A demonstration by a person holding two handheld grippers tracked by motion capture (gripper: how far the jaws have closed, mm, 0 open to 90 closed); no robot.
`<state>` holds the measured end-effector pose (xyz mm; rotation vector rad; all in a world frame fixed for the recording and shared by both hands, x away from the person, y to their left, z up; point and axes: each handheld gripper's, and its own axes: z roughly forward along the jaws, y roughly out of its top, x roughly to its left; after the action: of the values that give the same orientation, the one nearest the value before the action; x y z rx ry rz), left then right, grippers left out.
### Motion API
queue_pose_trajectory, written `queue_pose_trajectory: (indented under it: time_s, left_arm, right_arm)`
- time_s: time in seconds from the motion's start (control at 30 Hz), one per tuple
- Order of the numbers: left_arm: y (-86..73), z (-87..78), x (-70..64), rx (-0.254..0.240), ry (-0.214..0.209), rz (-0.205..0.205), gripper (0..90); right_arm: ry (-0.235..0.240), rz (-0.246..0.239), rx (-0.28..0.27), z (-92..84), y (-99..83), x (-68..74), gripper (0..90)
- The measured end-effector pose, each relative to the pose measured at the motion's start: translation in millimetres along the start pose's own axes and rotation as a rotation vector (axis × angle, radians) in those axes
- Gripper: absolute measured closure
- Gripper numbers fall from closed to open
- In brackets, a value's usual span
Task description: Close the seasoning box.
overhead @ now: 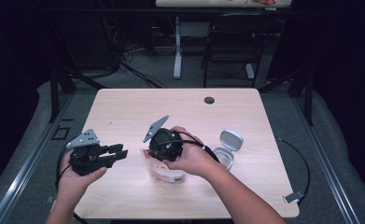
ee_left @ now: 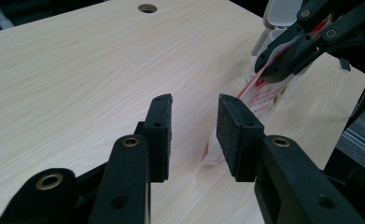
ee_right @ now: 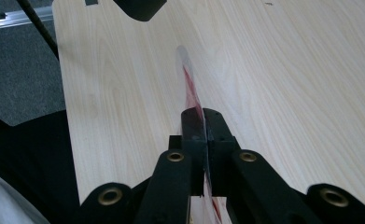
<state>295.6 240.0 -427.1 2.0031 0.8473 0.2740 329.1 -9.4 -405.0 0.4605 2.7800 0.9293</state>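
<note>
pouch point(overhead: 164, 171): stood at table's point(overhead: 124, 107) near edge, top seam pinched | right gripper point(ee_right: 203, 122): jaws clamped together on that seam, likely steadying it | left gripper point(ee_left: 194, 133): jaws apart, empty, poised beside | open container point(overhead: 228, 147): nearby, probably awaiting contents

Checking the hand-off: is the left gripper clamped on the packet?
No, the left gripper stands open, its pads clear of the packet.
</note>
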Motion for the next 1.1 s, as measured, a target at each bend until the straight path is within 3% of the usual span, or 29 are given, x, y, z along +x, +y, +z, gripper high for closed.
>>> queue_pose_trajectory:
  time_s: [0.67, 1.1]
  left_arm:
    - [-1.5, 5.9, -1.8, 0.01, -0.012, 0.01, 63.8]
    - [-4.0, 13.8, -2.9, 0.019, -0.027, 0.018, 61.2]
  right_arm:
    - [-0.005, -0.021, -0.016, -9.6, -8.5, -5.7, 90.0]
    - [-0.008, 0.003, -0.05, -18.3, -21.0, -8.1, 90.0]
